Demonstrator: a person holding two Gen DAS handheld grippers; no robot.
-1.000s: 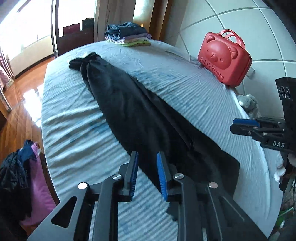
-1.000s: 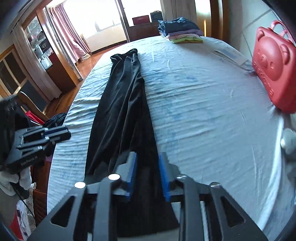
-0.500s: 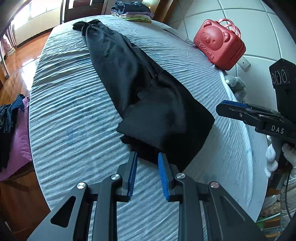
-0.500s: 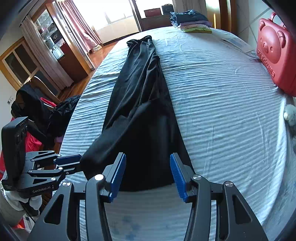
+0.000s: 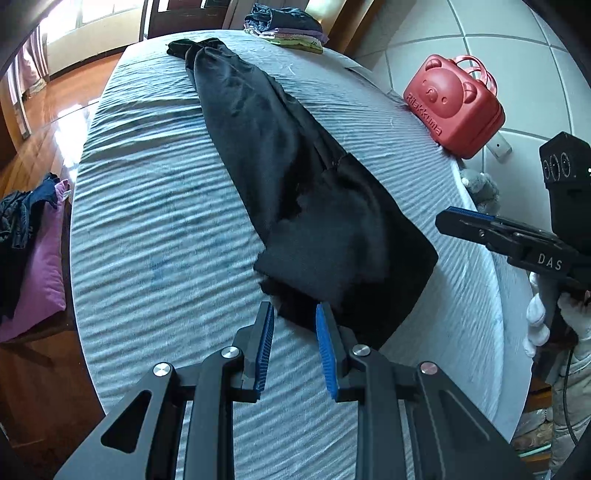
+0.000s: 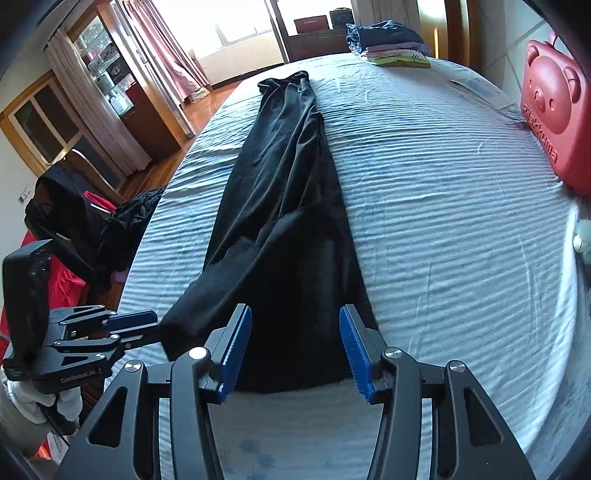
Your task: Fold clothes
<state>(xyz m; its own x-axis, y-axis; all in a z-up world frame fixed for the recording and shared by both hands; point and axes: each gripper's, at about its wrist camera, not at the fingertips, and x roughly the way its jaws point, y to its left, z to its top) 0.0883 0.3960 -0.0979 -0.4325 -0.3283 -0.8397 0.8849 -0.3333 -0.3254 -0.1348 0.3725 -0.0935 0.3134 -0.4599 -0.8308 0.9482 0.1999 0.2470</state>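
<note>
Striped bed: black trousers, folded pile, red case.

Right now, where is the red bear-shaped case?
The red bear-shaped case stands at the bed's right edge against the tiled wall in both wrist views, apart from the black garment.

The red bear case is cut off by the right edge.

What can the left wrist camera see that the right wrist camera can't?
Only the left wrist view shows a grey plush toy by the wall. Only the right wrist view shows pink curtains and a glass-door cabinet. Both show the long black garment on the bed, the red bear-shaped case, the stack of folded clothes and both open grippers.
</note>
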